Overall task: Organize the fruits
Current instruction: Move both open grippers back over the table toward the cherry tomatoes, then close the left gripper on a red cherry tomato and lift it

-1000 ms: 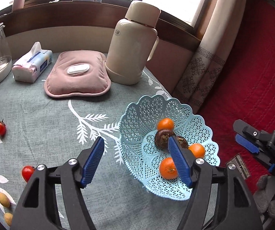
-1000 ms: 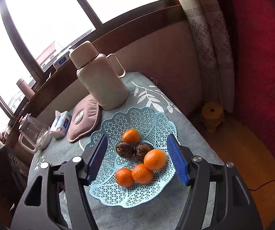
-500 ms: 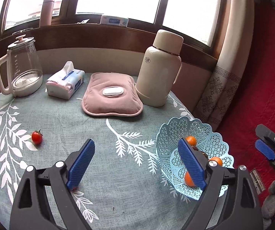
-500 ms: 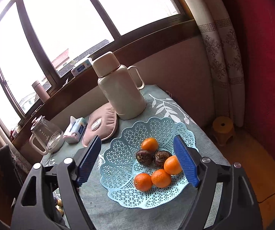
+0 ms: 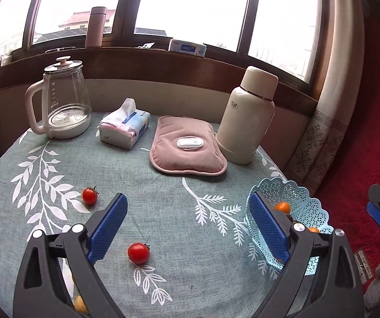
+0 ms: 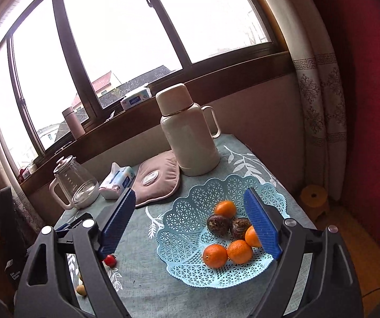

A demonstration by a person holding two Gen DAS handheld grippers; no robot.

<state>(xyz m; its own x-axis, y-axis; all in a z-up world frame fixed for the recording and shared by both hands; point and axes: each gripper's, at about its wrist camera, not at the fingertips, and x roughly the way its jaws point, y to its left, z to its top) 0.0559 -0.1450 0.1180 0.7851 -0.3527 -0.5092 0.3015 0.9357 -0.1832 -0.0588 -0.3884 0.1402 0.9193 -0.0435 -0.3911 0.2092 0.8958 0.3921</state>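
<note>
Oranges (image 6: pixel 215 255) fill the blue basket (image 6: pixel 190 220) — left tool (image 5: pixel 188 225) and right tool (image 6: pixel 190 225) gape empty.

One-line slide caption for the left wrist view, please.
Open left gripper above the leaf-print tablecloth, one cherry tomato between its fingers' line of sight, blue basket of fruit at right.

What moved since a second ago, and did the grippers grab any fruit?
The left hand-held gripper swung left, off the blue basket toward the cherry tomato. The right hand-held gripper pulled back slightly. Neither grabbed anything; both stay open. The oranges and tomatoes have not moved.
</note>
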